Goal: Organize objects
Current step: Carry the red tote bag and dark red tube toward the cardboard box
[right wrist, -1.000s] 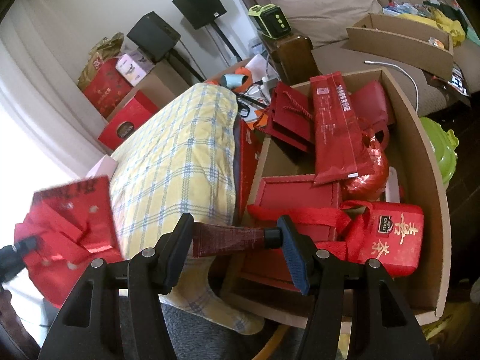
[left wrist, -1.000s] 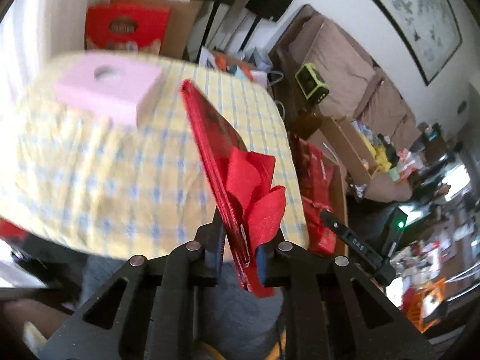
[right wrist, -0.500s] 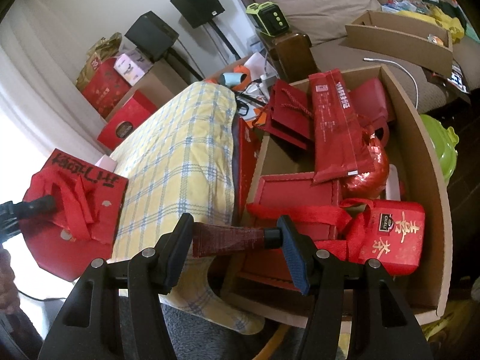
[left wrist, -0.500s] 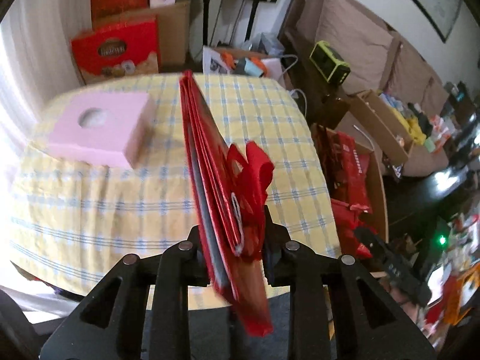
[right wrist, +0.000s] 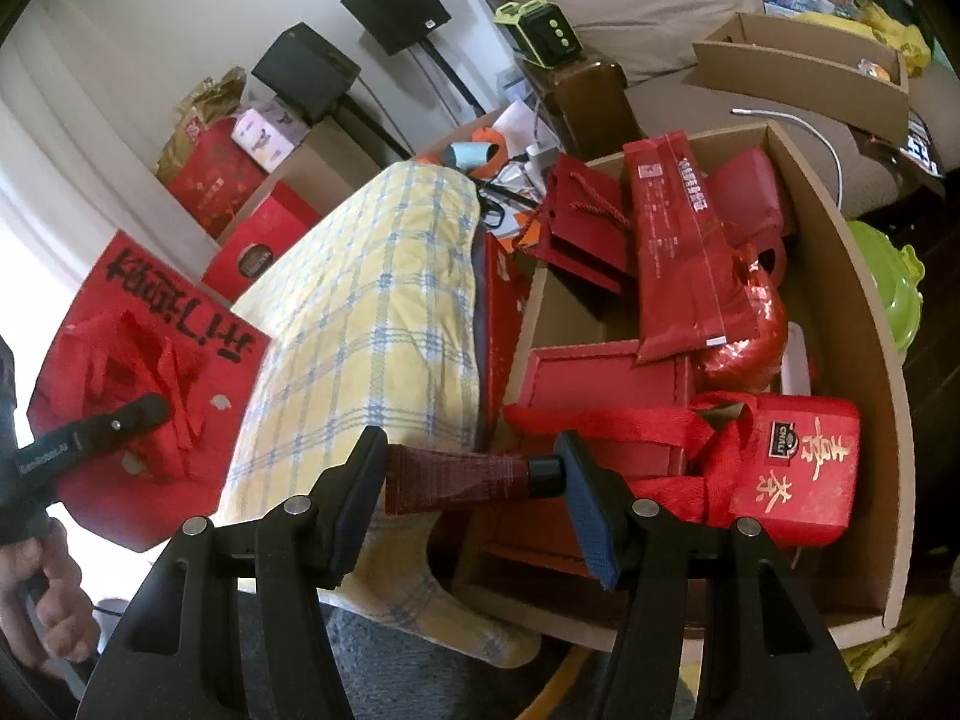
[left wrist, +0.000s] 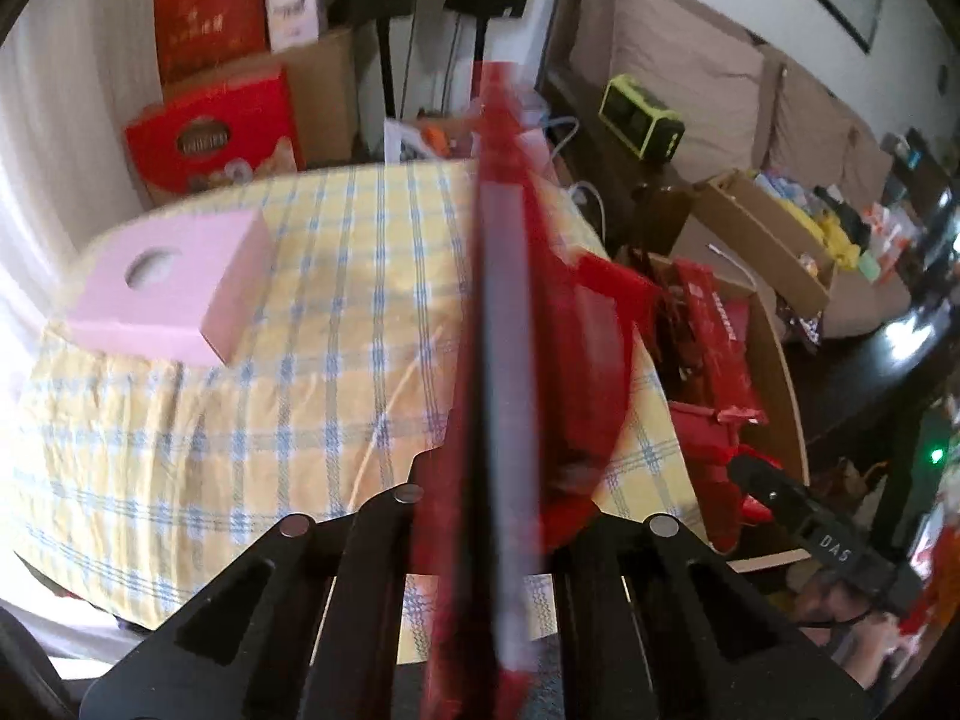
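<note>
Standing edge-on between the fingers of the left gripper (left wrist: 492, 516), flat red paper gift bag with red ribbon handles (left wrist: 510, 312), blurred in the left wrist view, clamped at its lower part, held above the near edge of the round table with yellow-and-blue checked cloth (left wrist: 312, 372). Seen from the right wrist view, same bag (right wrist: 150, 372) broadside, black characters along its top, ribbon bunched on its face, left of the table.

Lying crosswise in the right gripper (right wrist: 471, 477), dark red tube with black cap (right wrist: 462, 477), squeezed end to end: flat crimped end against the left pad, cap against the right pad. Held just in front of the table's edge and the near corner of the large open cardboard box (right wrist: 864, 360).

Inside that box, red square pouch with gold characters (right wrist: 798, 474) just right of the tube, plus other red bags and packets. On the tabletop, pink rectangular box with a round hole (left wrist: 174, 288), well left of the bag.
</note>
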Demonstrator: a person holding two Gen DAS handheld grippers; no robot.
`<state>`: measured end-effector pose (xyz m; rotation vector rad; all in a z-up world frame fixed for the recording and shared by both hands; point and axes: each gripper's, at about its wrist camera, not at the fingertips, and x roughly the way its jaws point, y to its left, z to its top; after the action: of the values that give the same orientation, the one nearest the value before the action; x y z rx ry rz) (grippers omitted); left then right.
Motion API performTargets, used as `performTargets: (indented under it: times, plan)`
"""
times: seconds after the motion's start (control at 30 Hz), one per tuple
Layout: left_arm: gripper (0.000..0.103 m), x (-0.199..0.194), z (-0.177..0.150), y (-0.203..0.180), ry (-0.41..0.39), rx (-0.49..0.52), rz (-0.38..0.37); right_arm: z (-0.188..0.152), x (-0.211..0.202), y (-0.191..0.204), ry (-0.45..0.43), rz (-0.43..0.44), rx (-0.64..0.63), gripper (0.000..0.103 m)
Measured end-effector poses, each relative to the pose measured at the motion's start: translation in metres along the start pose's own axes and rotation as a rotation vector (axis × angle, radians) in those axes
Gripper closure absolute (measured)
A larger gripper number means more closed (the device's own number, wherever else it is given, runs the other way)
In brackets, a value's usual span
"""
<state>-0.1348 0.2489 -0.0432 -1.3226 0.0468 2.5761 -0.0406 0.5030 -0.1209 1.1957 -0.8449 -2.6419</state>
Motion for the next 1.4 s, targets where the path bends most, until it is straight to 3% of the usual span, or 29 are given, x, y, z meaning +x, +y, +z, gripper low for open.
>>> performTargets:
  times: [0.27,0.5,0.63,0.8,0.93,1.0,1.17,1.4]
  plan:
    - [0.097,-0.024,-0.007,-0.007,-0.1,0.057,0.05,0.003,-0.01,0.011,-0.048,-0.028,-0.053,0.044]
    - [0.097,-0.032,-0.013,-0.001,-0.162,0.081,0.14,0.001,-0.011,0.024,-0.085,-0.138,-0.171,0.044]
    - [0.097,-0.042,-0.012,0.003,-0.212,0.075,0.158,0.002,-0.021,0.03,-0.134,-0.136,-0.225,0.044]
    - [0.097,-0.058,-0.007,0.003,-0.277,0.075,0.122,0.007,-0.04,0.036,-0.193,-0.105,-0.296,0.044]
    - [0.097,-0.067,-0.001,0.002,-0.294,0.074,0.078,0.017,-0.061,0.028,-0.212,-0.038,-0.269,0.044]
    - [0.097,-0.072,0.005,0.0,-0.305,0.075,0.057,0.023,-0.074,0.022,-0.24,-0.067,-0.268,0.044]
    - [0.097,-0.08,0.017,-0.007,-0.328,0.074,0.007,0.034,-0.091,-0.01,-0.266,-0.235,-0.246,0.044]
    - [0.097,-0.082,0.036,-0.038,-0.346,0.093,-0.12,0.045,-0.096,-0.05,-0.262,-0.356,-0.178,0.044]
